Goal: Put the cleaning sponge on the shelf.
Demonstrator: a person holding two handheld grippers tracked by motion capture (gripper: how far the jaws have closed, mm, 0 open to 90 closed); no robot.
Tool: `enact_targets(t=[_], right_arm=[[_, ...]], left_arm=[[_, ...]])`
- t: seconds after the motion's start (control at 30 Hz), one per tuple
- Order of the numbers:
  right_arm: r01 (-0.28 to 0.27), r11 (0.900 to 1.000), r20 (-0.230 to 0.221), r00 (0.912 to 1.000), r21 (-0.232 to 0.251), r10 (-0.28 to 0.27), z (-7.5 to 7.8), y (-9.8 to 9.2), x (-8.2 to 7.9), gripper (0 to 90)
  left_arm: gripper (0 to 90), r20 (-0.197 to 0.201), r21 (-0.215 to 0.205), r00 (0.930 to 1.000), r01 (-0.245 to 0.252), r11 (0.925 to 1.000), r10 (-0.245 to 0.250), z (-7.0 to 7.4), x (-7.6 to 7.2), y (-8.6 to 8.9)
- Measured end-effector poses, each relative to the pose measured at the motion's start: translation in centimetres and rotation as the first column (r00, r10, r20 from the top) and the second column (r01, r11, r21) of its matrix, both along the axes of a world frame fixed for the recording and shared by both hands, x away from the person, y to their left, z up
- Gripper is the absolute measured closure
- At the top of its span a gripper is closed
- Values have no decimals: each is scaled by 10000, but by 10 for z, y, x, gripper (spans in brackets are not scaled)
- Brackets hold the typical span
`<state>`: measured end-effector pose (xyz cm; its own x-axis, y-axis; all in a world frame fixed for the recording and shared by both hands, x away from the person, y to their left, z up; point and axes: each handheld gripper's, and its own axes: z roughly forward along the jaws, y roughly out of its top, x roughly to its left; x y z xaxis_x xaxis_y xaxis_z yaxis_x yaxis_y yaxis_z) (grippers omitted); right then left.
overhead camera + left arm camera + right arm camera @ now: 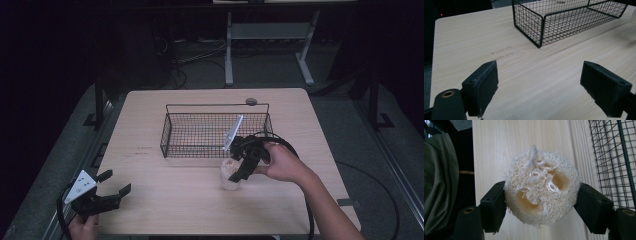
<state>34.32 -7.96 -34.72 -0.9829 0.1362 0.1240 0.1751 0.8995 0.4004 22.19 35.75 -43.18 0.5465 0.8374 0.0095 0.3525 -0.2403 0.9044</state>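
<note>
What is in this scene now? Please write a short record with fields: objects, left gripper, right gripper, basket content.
objects: wire basket, loofah sponge, wooden table
left gripper: open, holding nothing, near the table's front left corner
right gripper: shut on the loofah sponge, just in front of the basket
basket content: nothing visible inside

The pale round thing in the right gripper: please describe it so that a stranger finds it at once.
Start at the black wire basket on the wooden table. Just before its right front corner, the right gripper clamps a loofah sponge: cream, fibrous, round, with hollow holes.
</note>
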Motion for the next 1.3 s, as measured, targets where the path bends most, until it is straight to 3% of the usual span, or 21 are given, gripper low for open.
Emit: enact_targets(t=[1.3], right_arm=[[132,9999,135,9998,-103,-130,39,5,26,288]], left_arm=[[139,39,18,10000,-33,10000,33,1,0,2]])
